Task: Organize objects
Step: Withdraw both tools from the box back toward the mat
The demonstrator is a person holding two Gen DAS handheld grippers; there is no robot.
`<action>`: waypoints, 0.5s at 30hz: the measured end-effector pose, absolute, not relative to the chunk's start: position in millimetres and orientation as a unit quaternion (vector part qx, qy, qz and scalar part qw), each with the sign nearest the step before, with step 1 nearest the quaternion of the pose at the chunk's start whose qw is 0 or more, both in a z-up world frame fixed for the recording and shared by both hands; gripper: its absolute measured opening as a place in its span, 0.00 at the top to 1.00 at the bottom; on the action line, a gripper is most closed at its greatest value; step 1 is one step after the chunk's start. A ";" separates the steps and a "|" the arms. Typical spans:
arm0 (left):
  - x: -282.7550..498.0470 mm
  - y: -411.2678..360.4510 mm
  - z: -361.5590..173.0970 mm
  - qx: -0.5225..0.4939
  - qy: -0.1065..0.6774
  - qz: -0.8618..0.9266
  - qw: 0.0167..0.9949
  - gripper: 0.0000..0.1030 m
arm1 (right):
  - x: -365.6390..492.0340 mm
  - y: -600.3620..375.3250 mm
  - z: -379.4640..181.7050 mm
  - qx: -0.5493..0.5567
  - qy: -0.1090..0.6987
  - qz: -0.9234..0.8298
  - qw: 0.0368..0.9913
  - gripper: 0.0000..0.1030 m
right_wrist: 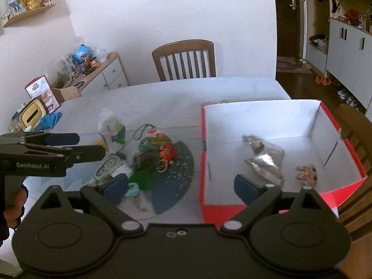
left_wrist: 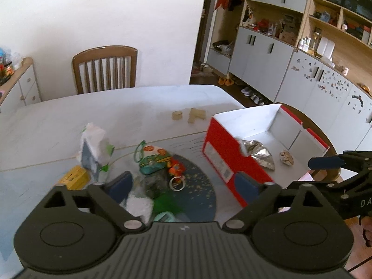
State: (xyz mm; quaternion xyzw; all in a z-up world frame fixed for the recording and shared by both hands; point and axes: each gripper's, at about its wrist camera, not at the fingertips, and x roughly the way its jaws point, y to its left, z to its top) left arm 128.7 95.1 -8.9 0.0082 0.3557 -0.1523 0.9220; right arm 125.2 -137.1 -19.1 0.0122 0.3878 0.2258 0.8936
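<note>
Foil bag (right_wrist: 265,160) inside red box (right_wrist: 353,183)

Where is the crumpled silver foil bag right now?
The foil bag lies inside the red box, on its white floor, left of a small tan item in both wrist views.

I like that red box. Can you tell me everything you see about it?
The box looks like cardboard, red outside and white inside, with a label on one red side. It has no lid on and sits open on the table, right of the toy pile. Inside lie a crumpled silver bag and a small brownish thing, apart from each other. No claw touches the box.
</note>
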 end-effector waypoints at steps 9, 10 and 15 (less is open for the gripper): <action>127.1 143.0 -25.8 -0.013 0.355 -0.145 0.924 0.00 | 115.9 -103.9 -31.5 0.028 0.376 0.221 0.900 0.01; 126.3 146.5 -28.9 -0.011 0.354 -0.141 0.924 0.00 | 115.0 -100.3 -33.3 0.028 0.375 0.221 0.900 0.01; 120.2 163.6 -43.7 -0.002 0.342 -0.140 0.929 0.00 | 107.4 -84.1 -42.5 0.043 0.359 0.225 0.905 0.01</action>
